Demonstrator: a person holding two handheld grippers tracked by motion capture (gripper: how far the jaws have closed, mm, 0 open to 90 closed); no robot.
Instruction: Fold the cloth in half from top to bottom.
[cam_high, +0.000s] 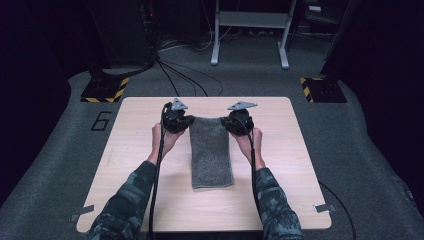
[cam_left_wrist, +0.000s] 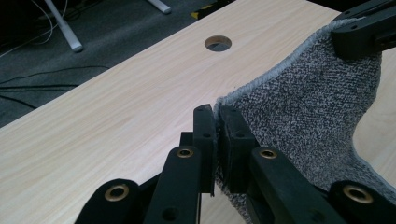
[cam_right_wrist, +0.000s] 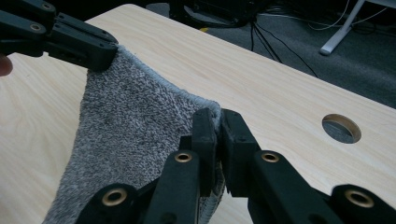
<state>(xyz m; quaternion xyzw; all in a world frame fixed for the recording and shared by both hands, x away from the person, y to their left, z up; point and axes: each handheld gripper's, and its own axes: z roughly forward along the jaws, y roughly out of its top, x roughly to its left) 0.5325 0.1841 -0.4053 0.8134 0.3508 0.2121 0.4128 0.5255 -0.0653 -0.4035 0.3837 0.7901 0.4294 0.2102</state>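
Note:
A grey folded towel (cam_high: 211, 150) lies lengthwise in the middle of the light wooden table (cam_high: 135, 150), its far end raised off the surface. My left gripper (cam_high: 186, 121) is shut on the towel's far left corner (cam_left_wrist: 223, 103), and my right gripper (cam_high: 225, 122) is shut on the far right corner (cam_right_wrist: 212, 108). In the left gripper view (cam_left_wrist: 215, 114) the cloth hangs stretched across to the right gripper's jaws (cam_left_wrist: 359, 32). From the right gripper view (cam_right_wrist: 217, 116) the left gripper's jaws (cam_right_wrist: 93, 46) pinch the other corner. The near end of the towel rests on the table.
A round hole (cam_left_wrist: 217, 43) pierces the tabletop near its far edge, also visible as the hole (cam_right_wrist: 341, 128). Grey carpet with black cables (cam_high: 185, 75) lies beyond, plus a white metal frame (cam_high: 250, 30) and two stands with yellow-black bases (cam_high: 106, 90).

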